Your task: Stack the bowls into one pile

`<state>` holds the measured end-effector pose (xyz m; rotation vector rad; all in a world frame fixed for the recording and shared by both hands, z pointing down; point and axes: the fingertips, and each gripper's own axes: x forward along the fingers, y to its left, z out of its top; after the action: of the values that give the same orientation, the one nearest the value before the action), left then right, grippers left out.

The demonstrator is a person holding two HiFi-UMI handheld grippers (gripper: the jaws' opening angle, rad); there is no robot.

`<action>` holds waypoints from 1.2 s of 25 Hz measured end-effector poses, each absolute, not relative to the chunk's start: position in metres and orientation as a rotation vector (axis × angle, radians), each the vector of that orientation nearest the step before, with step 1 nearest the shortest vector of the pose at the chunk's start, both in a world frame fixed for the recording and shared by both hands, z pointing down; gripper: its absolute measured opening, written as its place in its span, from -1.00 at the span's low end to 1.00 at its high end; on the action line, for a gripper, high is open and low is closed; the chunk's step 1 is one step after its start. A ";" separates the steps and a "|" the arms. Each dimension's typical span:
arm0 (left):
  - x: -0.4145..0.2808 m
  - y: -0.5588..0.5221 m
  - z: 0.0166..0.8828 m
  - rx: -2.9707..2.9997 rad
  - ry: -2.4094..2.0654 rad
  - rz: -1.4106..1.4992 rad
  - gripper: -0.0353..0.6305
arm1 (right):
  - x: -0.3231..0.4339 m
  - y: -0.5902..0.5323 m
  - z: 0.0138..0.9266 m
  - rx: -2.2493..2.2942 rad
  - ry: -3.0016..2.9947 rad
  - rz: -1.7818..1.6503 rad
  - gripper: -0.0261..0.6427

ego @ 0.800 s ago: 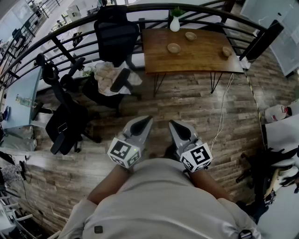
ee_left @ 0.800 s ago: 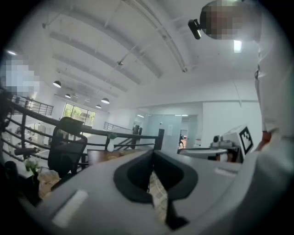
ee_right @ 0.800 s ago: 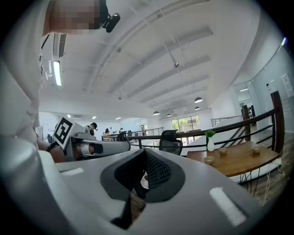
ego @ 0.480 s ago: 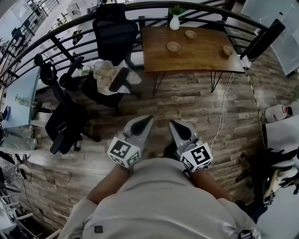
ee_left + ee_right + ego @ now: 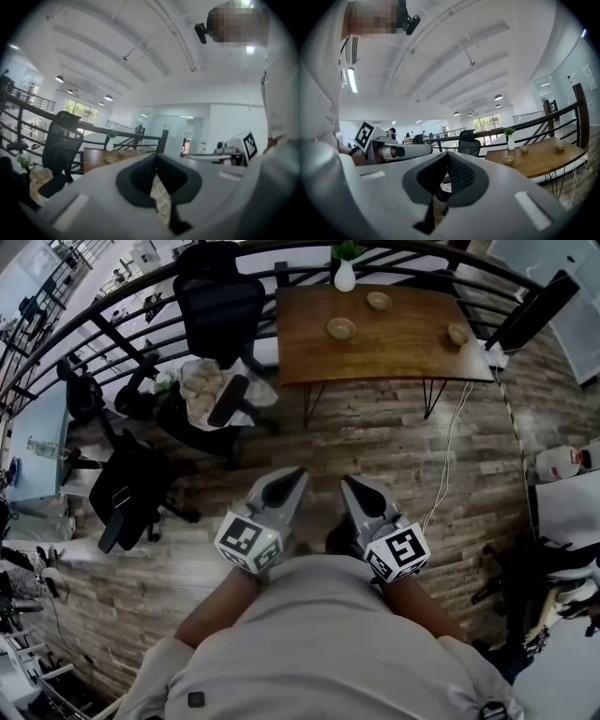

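Big open office here, with a plank floor (image 5: 394, 442) and a black railing (image 5: 141, 292) curving round the far side. The worktop (image 5: 403, 357) is a wooden one on thin metal legs, right up against that railing. A white vase (image 5: 345, 276) with a green sprig stands at its far edge, toward the far left corner. A black office chair (image 5: 220, 306) sits off the worktop's left edge, and another chair (image 5: 131, 488) is further left on the floor. A white cable (image 5: 448, 460) trails over the planks from near the worktop's near right corner.

There are three small bowls, all sitting apart, none stacked. The middle bowl (image 5: 341, 328) is a bit left of the worktop's centre. The far bowl (image 5: 379, 300) is near the far edge, just right of the vase. The right bowl (image 5: 457, 334) is close to the right edge.

The person stands well back from the worktop with both grippers held close in front of the body, roughly level and pointing toward it. The left gripper (image 5: 292, 472) has its jaws together with nothing between them. Same for the right gripper (image 5: 349, 482), jaws closed and empty. All three bowls are well apart from both sets of jaws, out ahead across a stretch of floor. In the right gripper view they show off to the right of the jaws.
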<state>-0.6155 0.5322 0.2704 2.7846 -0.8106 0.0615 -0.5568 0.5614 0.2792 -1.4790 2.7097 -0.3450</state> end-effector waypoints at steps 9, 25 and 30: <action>-0.498 0.460 0.283 2.826 -0.722 0.095 -0.88 | -0.448 0.491 0.293 -1.502 2.705 -0.338 -0.91; -0.355 0.376 0.264 2.862 -0.620 0.104 -0.88 | -0.324 0.407 0.276 -1.524 2.688 -0.343 -0.91; -0.342 0.344 0.270 2.852 -0.577 0.089 -0.88 | -0.311 0.378 0.283 -1.574 2.671 -0.363 -0.91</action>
<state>-0.3420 0.3442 0.2704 2.8521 -0.5774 0.0894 -0.3112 0.3780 0.2829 -1.5739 2.6709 -0.3628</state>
